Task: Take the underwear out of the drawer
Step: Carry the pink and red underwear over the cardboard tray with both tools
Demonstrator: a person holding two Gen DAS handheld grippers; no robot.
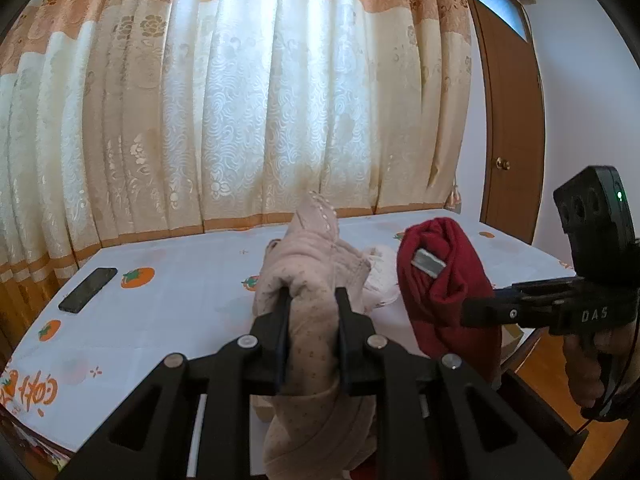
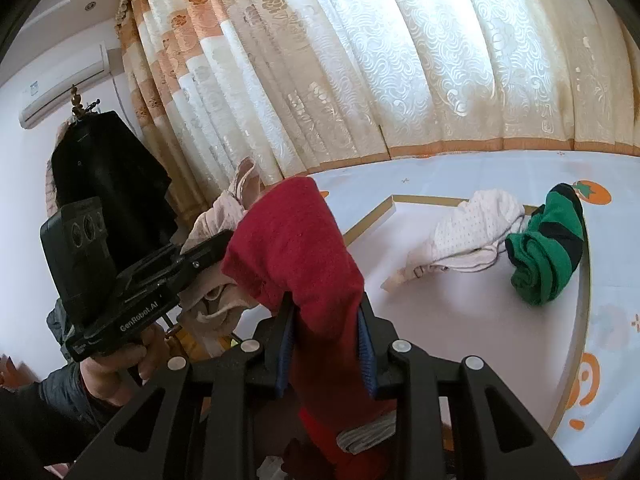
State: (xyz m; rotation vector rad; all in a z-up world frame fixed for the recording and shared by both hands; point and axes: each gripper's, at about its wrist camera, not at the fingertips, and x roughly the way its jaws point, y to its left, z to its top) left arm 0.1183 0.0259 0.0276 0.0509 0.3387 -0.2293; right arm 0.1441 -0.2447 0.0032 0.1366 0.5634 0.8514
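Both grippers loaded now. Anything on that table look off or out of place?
Mostly fine: the left gripper clamps pink underwear, the right gripper red underwear. Odd one out: a black phone lies near the table's far left corner.

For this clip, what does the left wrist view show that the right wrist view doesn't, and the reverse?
Left wrist only: a black phone lying on the persimmon-print table cover, and a brown door.

Right wrist only: a green-and-black striped garment and a white dotted garment lying on the table, an air conditioner, a hanging black coat.

Both: the left gripper shut on pink underwear, the right gripper shut on red underwear, and the curtain.
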